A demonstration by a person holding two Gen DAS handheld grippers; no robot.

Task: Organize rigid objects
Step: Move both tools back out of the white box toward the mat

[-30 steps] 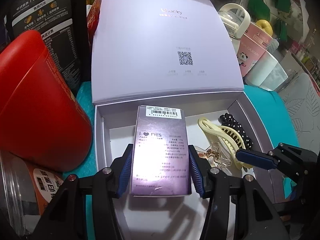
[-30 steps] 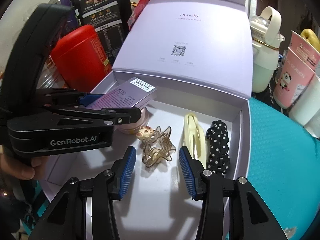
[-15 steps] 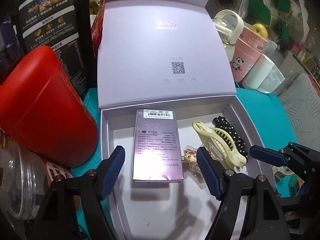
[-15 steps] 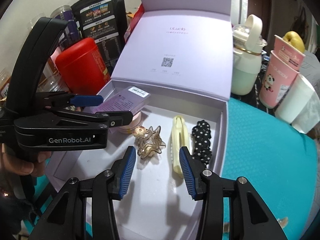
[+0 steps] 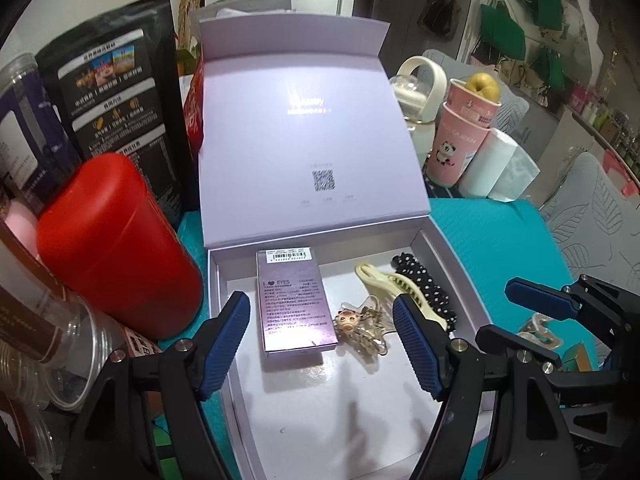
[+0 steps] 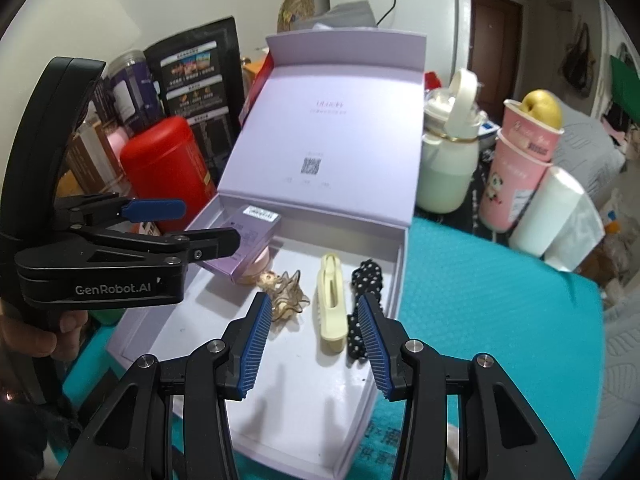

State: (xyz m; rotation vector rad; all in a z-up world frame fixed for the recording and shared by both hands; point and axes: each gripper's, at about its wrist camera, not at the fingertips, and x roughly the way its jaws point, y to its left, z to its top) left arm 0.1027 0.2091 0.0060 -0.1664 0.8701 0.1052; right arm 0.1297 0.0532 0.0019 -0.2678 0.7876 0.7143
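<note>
A lavender gift box [image 5: 452, 264] lies with its lid up on a teal mat. Inside at the back left rests a shiny purple carton [image 5: 294, 304], propped on a pink round item [image 6: 260, 266]. Beside it lie an amber claw clip [image 5: 360, 326], a cream clip [image 5: 394, 284] and a black dotted clip [image 5: 424, 284]. My left gripper [image 5: 323, 340] hovers open above the carton, its pads well apart from it. In the right wrist view the left gripper [image 6: 200, 224] is beside the carton [image 6: 250, 242]. My right gripper [image 6: 314, 344] hangs open over the box floor [image 6: 304, 392], holding nothing.
A red canister [image 5: 116, 248], a black pouch [image 5: 120, 100] and clear jars [image 5: 40, 340] crowd the box's left side. To its right stand a cream-lidded bottle [image 6: 448, 160], a pink panda cup [image 6: 516, 176] with a yellow fruit on top, and a white roll [image 6: 556, 212].
My left gripper let go of the purple carton, opened wide and rose back from it. The carton stays in the box. My right gripper also lifted and drew back.
</note>
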